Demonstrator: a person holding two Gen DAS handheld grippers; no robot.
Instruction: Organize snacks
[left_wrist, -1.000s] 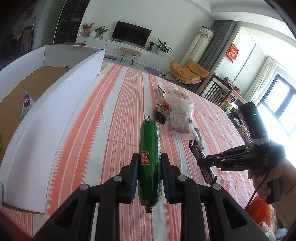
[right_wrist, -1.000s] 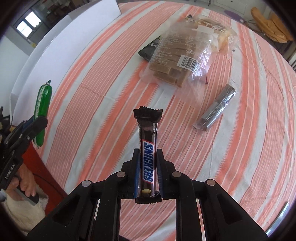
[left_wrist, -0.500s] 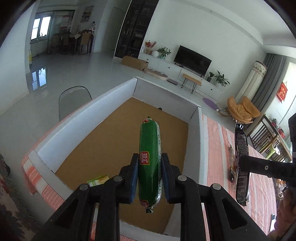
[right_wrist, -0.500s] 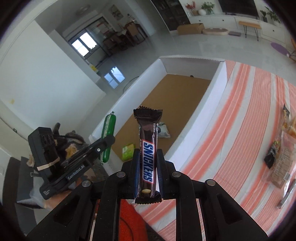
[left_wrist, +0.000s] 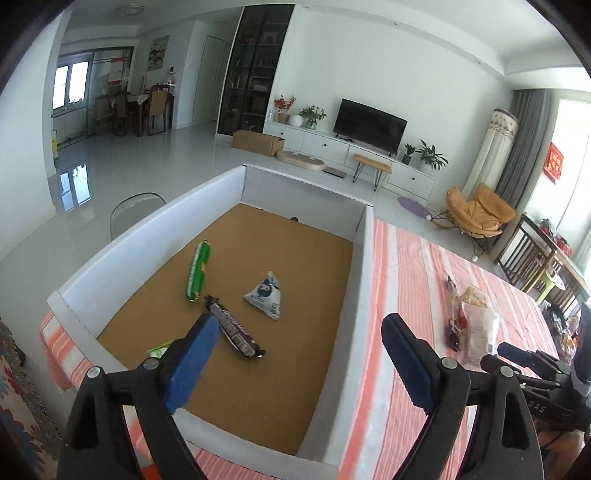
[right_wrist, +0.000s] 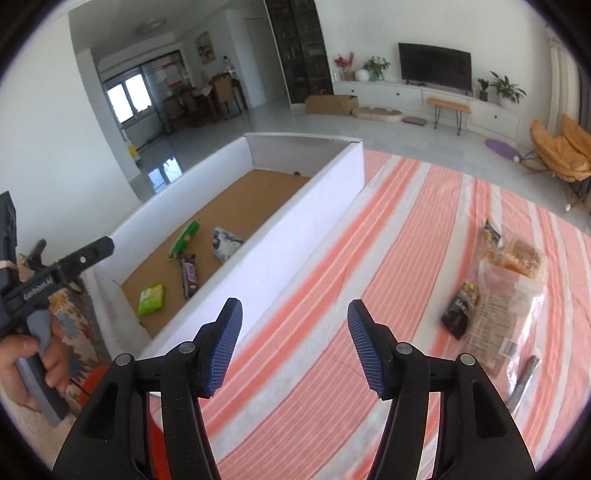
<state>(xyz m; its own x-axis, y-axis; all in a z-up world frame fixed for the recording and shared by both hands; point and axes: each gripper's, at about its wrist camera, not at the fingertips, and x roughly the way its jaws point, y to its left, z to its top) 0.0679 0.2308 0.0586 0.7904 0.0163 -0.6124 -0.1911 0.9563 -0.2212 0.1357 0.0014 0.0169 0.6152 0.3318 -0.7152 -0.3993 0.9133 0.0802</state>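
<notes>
Orange-striped tablecloth (right_wrist: 388, 236) carries a white box (left_wrist: 364, 258) with cork floor, in a bright living room with a television (left_wrist: 369, 123). Left gripper (left_wrist: 295, 354) and right gripper (right_wrist: 293, 343) have just spread their jaws, nothing between them.

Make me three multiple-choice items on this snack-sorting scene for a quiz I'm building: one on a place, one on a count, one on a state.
1. Where does the Snickers bar lie?
A. on the striped tablecloth
B. in the white box
C. in the right gripper

2. How many snacks lie in the box?
A. two
B. four
C. six

3. How is the left gripper?
A. open and empty
B. shut on the green sausage
C. shut on a bag

Answers:
1. B, it rests on the box's brown floor.
2. B, sausage, Snickers bar, white pouch, green packet.
3. A, its jaws have just been opening, with nothing between them.
</notes>
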